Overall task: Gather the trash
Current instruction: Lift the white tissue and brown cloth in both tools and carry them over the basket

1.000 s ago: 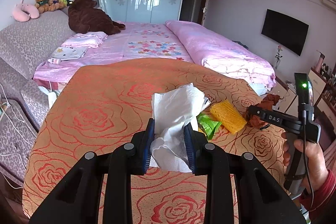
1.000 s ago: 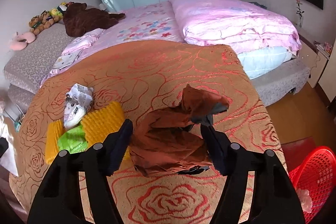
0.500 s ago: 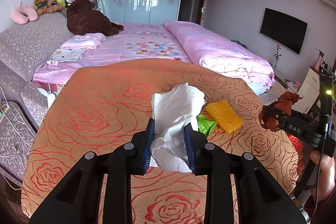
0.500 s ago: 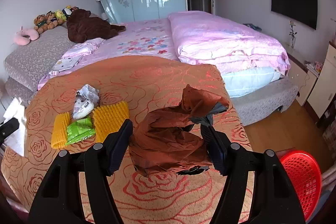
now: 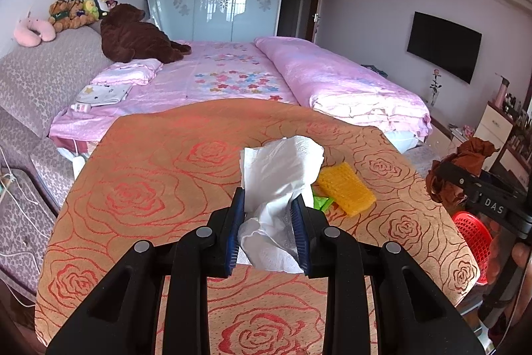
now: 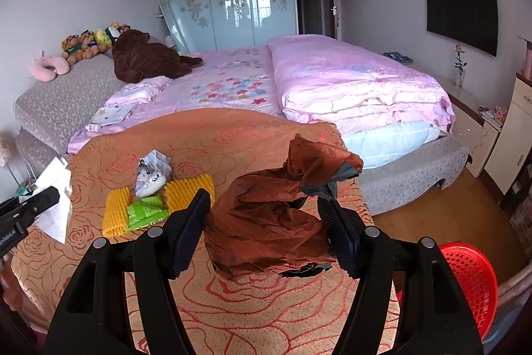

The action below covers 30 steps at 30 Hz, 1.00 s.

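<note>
Trash on worktop (image 6: pixel 272 315): yellow ridged pieces (image 6: pixel 189 188), a green wrapper (image 6: pixel 146 212) between them, and a crumpled silver packet (image 6: pixel 153 172) just behind.
Left tongs (image 5: pixel 269 225): clamped on a crumpled white tissue (image 5: pixel 279 175), lifted clear of the rose-patterned cloth.
Right tongs (image 6: pixel 266 228): closed on a bunched brown bag (image 6: pixel 272 215), held above the worktop's right end.
Red basket (image 6: pixel 472 281): on the floor, beside that end, low at right.
Bed (image 6: pixel 332 82): pink, behind the worktop.

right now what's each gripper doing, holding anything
Left gripper: shut on the white tissue.
Right gripper: shut on the crumpled brown wrapper.
</note>
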{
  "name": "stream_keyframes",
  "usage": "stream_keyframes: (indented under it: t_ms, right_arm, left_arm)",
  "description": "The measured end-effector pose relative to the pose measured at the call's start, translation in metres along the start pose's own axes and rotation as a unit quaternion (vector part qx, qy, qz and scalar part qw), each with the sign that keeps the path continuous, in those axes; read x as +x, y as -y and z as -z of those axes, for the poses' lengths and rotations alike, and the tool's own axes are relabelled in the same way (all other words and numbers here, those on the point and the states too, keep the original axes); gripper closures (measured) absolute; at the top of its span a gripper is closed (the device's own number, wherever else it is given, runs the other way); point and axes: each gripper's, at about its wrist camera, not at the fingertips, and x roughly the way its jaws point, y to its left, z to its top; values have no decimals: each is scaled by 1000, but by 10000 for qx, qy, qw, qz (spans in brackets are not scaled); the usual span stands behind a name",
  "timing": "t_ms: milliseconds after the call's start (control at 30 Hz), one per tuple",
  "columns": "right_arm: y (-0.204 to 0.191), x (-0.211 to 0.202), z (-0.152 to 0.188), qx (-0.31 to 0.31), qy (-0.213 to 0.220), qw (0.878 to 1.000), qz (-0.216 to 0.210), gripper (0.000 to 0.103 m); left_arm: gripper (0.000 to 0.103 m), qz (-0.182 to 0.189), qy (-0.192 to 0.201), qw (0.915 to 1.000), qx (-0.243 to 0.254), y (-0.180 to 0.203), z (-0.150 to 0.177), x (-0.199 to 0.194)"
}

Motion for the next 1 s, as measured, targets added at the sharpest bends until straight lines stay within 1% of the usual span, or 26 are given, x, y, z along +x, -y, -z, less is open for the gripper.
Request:
stream_keyframes:
  t_ms: [400, 700, 1000]
  right_arm:
    - [19, -17, -2, 119, 127, 9996, 201, 38]
    - [38, -29, 2, 236, 183, 9987, 415, 38]
    - [69, -47, 4, 371, 281, 9964, 716, 38]
  left_arm:
    - [77, 178, 85, 9993, 306, 27, -10, 0]
    - [77, 393, 117, 9975, 572, 56, -14, 2]
    - [77, 658, 184, 9938, 873, 94, -20, 2]
